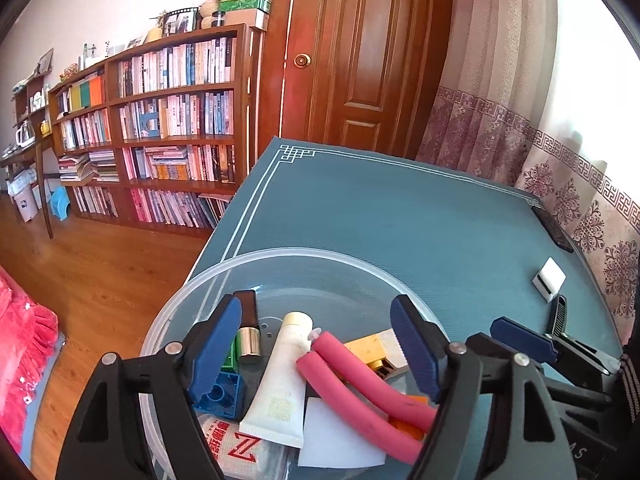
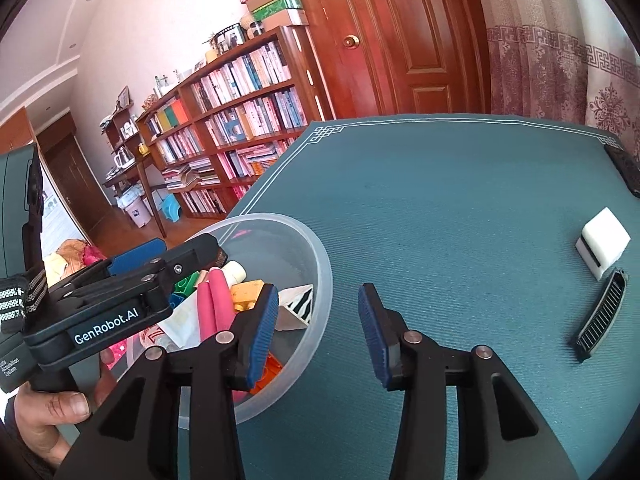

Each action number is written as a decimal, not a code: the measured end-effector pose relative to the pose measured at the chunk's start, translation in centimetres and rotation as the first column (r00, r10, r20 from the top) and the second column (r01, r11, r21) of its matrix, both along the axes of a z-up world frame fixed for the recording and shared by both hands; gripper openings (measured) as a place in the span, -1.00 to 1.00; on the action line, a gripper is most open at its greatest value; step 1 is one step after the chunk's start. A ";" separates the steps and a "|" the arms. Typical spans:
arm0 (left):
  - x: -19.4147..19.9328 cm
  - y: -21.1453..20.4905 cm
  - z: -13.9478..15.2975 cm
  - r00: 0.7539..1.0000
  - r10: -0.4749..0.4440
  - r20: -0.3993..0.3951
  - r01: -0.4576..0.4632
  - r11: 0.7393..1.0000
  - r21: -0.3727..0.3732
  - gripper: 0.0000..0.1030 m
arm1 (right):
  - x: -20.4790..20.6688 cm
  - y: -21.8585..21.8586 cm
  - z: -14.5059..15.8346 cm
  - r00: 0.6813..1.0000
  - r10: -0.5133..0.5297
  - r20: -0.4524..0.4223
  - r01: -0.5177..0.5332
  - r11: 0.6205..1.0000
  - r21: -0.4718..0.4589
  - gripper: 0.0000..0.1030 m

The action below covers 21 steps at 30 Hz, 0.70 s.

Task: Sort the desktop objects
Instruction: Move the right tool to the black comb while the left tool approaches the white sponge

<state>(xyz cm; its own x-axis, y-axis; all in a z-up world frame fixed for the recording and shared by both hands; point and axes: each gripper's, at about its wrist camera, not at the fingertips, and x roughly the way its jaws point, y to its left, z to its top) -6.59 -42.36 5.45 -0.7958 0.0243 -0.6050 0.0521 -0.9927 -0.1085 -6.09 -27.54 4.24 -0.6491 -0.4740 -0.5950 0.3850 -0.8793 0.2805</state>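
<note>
A clear plastic bowl (image 1: 180, 300) sits at the near left corner of the teal mat. It holds a folded pink foam roller (image 1: 360, 380), a white tube (image 1: 280, 380), a lipstick (image 1: 249, 328), a blue brick (image 1: 224, 394), a yellow block (image 1: 366, 346) and a packet with a red Z (image 1: 240, 448). My left gripper (image 1: 316, 344) hovers open over these items, holding nothing. My right gripper (image 2: 318, 334) is open and empty beside the bowl's right rim (image 2: 322, 264). On the mat to the right lie a white block (image 2: 604, 240) and a black vent grille (image 2: 600, 316).
A dark flat device (image 2: 624, 168) lies at the mat's far right edge by the curtain. A hand (image 2: 52, 408) holds the left gripper (image 2: 190, 248). Bookshelves (image 1: 172, 120) and a wooden door (image 1: 360, 52) stand beyond the table. The mat's centre (image 2: 440, 200) is bare.
</note>
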 end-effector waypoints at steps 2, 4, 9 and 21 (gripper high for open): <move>-0.1 0.4 0.0 1.000 -0.008 0.003 0.008 1.000 -0.001 0.58 | 0.1 0.9 -0.2 1.000 -0.027 0.003 0.027 1.000 0.001 -0.12; -0.2 0.9 0.0 1.000 -0.017 0.007 0.017 1.000 -0.003 0.59 | 0.2 2.1 -0.3 0.998 -0.064 0.007 0.064 0.998 0.001 -0.12; -0.5 2.5 0.0 0.999 -0.051 0.012 0.051 0.999 -0.013 0.63 | 0.3 5.3 -0.6 0.981 -0.194 -0.007 0.194 0.981 0.031 -0.12; -0.8 6.5 0.1 0.991 -0.134 0.023 0.135 0.990 -0.036 0.70 | -0.6 15.9 -2.1 0.804 -0.593 0.046 0.587 0.804 0.094 0.16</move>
<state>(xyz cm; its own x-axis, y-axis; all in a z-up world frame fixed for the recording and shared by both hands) -7.42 -35.81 5.55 -0.7740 0.1074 -0.6240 -0.0801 -0.9942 -0.0717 -6.72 -11.68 2.10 -0.7451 0.0330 -0.6661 -0.2329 -0.9488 0.2135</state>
